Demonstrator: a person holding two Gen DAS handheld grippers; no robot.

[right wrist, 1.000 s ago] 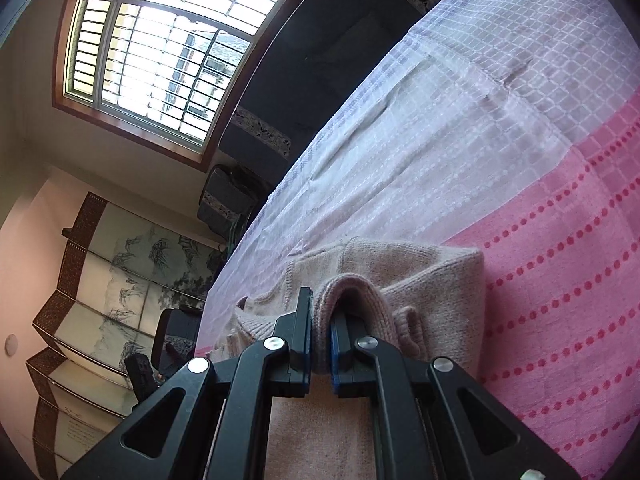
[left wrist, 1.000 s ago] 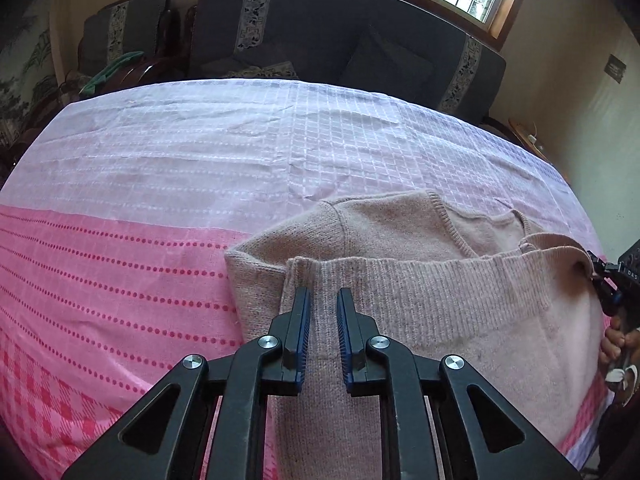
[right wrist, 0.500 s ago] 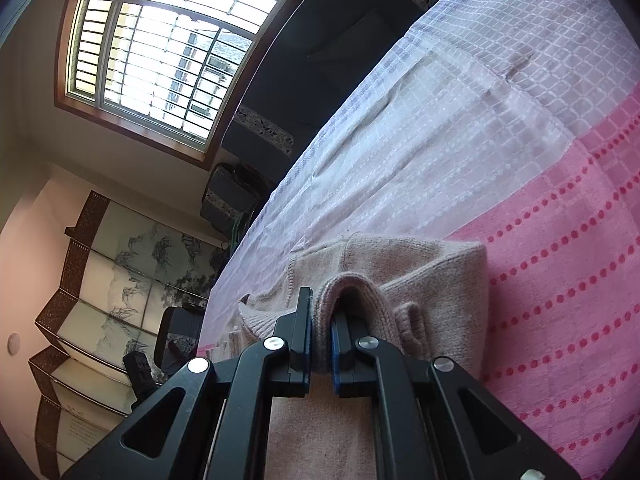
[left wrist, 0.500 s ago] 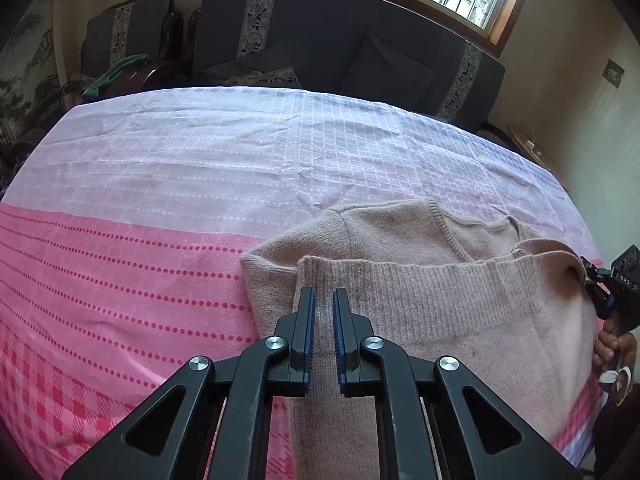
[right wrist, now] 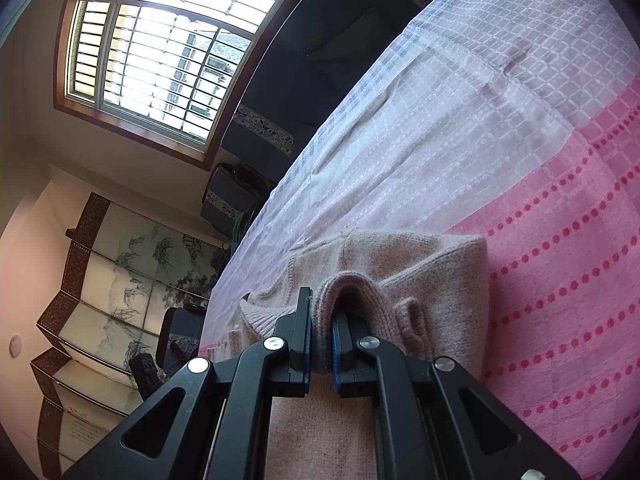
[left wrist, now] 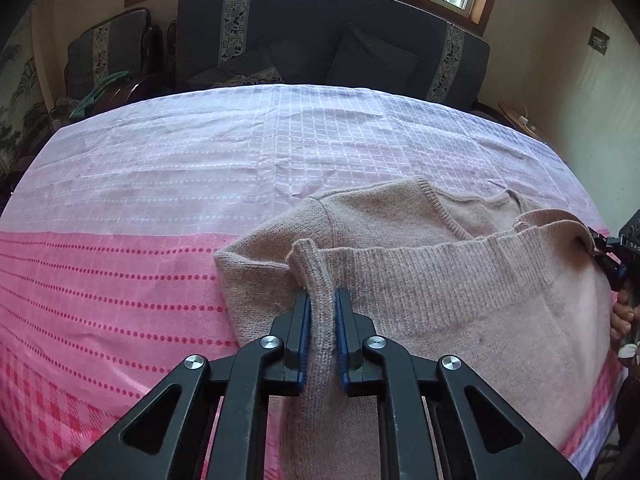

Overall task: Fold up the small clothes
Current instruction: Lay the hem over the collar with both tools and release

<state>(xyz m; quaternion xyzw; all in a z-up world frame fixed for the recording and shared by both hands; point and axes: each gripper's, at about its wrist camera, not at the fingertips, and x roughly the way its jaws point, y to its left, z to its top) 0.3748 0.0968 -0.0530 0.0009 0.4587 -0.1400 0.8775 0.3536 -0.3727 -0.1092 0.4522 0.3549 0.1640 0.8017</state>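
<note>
Since a second ago the left gripper (left wrist: 321, 300) has clamped a raised ridge of the beige ribbed-knit sweater (left wrist: 460, 300), lying on the pink-and-white checked tablecloth (left wrist: 160, 200); the right gripper (right wrist: 320, 312) stays pinched on the sweater's opposite hem corner, fabric draped over one finger

Left tool (left wrist: 321, 312) – pinched tight; right tool (right wrist: 321, 322) – likewise.

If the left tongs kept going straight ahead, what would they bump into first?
Probably more of the sweater. The left tongs are shut on its ribbed hem, and the layer lying flat underneath sits just ahead. Past that comes the pink-and-white cloth. Depth is hard to judge here.
</note>
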